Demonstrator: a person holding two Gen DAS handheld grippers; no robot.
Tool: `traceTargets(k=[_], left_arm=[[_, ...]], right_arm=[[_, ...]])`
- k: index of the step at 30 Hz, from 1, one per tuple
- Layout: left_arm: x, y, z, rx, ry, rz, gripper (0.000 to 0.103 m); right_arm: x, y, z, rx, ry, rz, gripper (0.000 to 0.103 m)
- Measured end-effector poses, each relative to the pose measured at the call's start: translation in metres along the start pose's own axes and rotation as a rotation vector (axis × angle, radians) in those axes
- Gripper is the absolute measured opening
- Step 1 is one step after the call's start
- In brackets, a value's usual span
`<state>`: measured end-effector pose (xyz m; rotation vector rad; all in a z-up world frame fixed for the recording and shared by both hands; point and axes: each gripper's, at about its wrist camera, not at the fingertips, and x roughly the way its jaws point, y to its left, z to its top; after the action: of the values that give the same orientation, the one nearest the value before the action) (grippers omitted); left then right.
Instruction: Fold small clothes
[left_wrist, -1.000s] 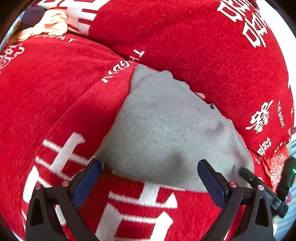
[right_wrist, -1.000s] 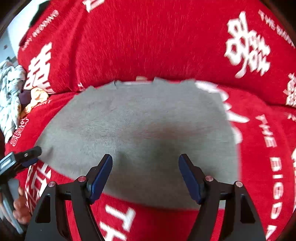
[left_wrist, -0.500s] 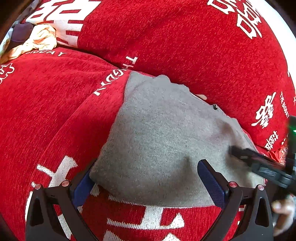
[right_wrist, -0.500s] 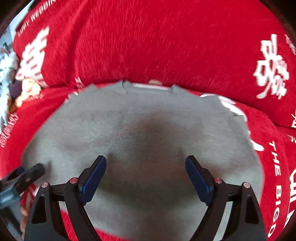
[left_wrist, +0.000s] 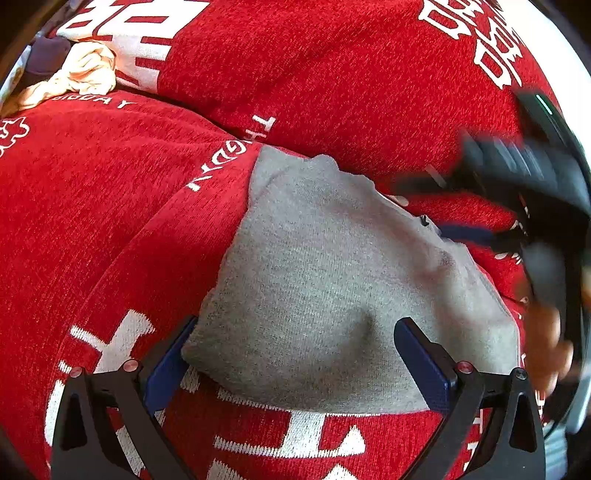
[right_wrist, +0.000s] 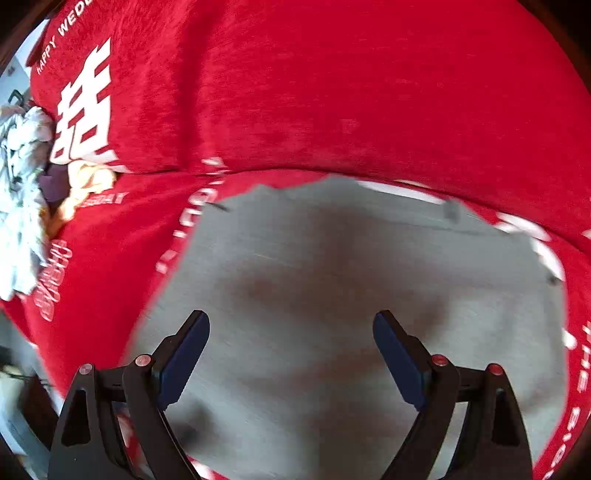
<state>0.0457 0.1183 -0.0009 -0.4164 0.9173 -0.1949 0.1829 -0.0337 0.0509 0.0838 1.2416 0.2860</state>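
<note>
A grey garment (left_wrist: 332, 273) lies folded flat on the seat of a red sofa cover (left_wrist: 110, 221) with white lettering. My left gripper (left_wrist: 295, 354) stands open astride the garment's near left corner. The cloth edge covers part of its left finger (left_wrist: 166, 365), and its right finger (left_wrist: 421, 362) rests over the fabric. My right gripper (right_wrist: 291, 343) hovers above the middle of the grey garment (right_wrist: 351, 277); its jaws are opening and nothing is pinched between them. In the left wrist view the right gripper (left_wrist: 443, 208) is a dark blur by the garment's far right edge.
The red backrest cushion (left_wrist: 369, 74) rises just behind the garment. A heap of cream and dark clothes (left_wrist: 85, 74) sits at the far left of the seat, with white clothing (right_wrist: 22, 221) beside it. A hand (left_wrist: 546, 343) shows at the right edge.
My right gripper has swept across the garment and its jaws have spread wider; in the left wrist view it climbed from lower right to upper right. The left gripper has hardly shifted.
</note>
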Motion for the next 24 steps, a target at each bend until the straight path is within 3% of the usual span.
traceTargets(k=[5,8,9,10,12,15,18,21,24], left_arm=[[0.0,0.001,0.0,0.002,0.006,-0.007,0.103],[-0.001,0.001,0.001,0.026,0.025,-0.005,0.103],[-0.002,0.0,0.0,0.052,0.039,-0.006,0.103],[-0.003,0.001,0.001,0.071,0.046,-0.001,0.103],[-0.009,0.005,0.001,0.123,0.048,0.046,0.103],[-0.022,0.02,0.003,0.137,0.002,0.113,0.103],[-0.03,0.037,0.009,0.069,-0.001,0.037,0.103],[-0.026,0.039,0.011,0.03,0.035,-0.058,0.103],[-0.019,0.037,0.008,0.03,0.076,-0.097,0.103]], right_arm=[[0.044,0.044,0.033,0.008,0.117,-0.011,0.092],[0.083,0.075,0.04,-0.052,0.256,-0.016,0.092],[0.094,0.08,0.038,-0.065,0.288,-0.027,0.092],[0.108,0.091,0.036,-0.099,0.334,-0.094,0.092],[0.116,0.108,0.034,-0.18,0.354,-0.203,0.093],[0.106,0.12,0.033,-0.224,0.316,-0.229,0.093],[0.084,0.117,0.035,-0.229,0.256,-0.242,0.093],[0.082,0.101,0.036,-0.13,0.266,-0.189,0.093],[0.096,0.099,0.035,-0.101,0.289,-0.146,0.093]])
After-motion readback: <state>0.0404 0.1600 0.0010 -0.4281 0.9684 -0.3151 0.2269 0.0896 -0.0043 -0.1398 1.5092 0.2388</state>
